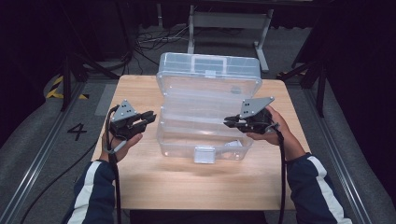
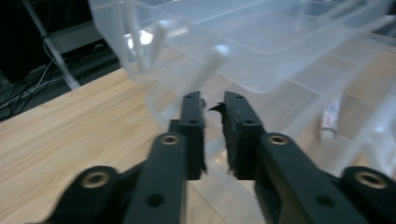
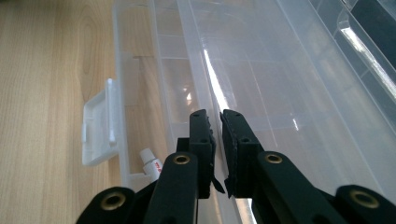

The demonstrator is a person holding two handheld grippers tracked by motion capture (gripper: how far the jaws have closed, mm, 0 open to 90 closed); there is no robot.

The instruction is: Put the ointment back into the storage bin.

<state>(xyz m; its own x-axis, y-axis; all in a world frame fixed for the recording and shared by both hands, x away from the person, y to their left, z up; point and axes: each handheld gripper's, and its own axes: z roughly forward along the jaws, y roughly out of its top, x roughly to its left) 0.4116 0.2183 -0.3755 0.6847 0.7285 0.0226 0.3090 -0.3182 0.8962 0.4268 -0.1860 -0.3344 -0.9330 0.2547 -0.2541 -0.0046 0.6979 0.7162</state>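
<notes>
Box: the clear plastic hinged storage box (image 1: pixel 205 119) sits mid-table on the pale wooden table (image 1: pixel 154 179), lid (image 1: pixel 209 77) thrown back, inner tray (image 1: pixel 201 114) lifted above the base.
Left gripper: the left gripper (image 1: pixel 148 116) hangs just off the box's left end, jaws nearly together, nothing between them, clear of the plastic.
Right gripper: the right gripper (image 1: pixel 227 122) is at the box's right end, jaws almost closed over the tray's edge; whether the pads actually pinch it, I can't tell.
Inside: a small white tube with red print (image 3: pixel 152 163) lies in the base by the white front latch (image 1: pixel 204 154).
Step in hand: looks like tray handling.
Doing it well: steady both ends evenly, move slowly, keep the tray level, don't twist the hinges.
</notes>
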